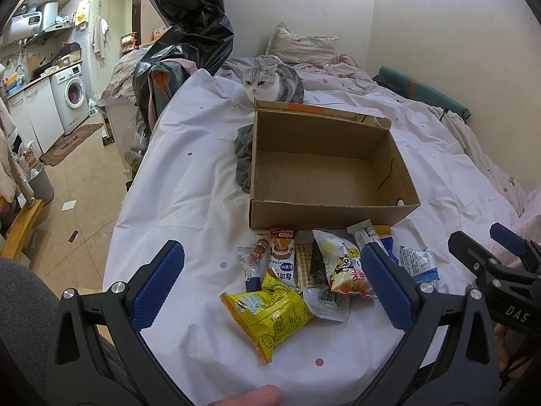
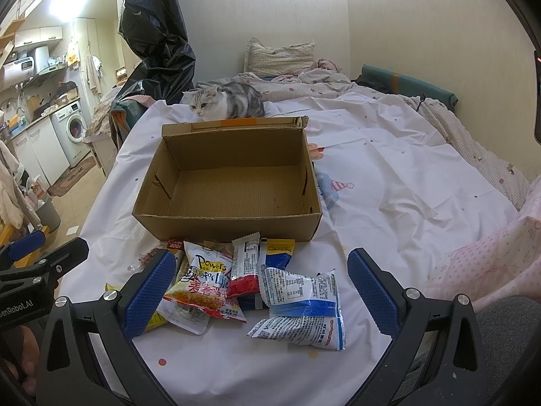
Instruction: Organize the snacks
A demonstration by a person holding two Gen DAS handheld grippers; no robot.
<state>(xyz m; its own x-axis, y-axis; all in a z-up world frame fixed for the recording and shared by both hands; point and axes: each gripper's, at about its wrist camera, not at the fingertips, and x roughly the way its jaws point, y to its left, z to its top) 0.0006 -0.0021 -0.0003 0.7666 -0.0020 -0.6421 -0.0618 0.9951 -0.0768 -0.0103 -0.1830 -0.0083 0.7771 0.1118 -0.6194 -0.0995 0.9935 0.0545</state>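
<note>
An open, empty cardboard box sits on the white bed sheet. Several snack packets lie in a pile in front of it: a yellow bag, a white and orange "Powers" bag, a blue and white packet, and a red and white bar. My left gripper is open and empty above the pile. My right gripper is open and empty above the packets; it also shows in the left wrist view.
A grey and white cat sits on the bed just behind the box. A grey cloth lies left of the box. Black plastic bags hang at the bed's left edge. Pillows and bedding lie at the back.
</note>
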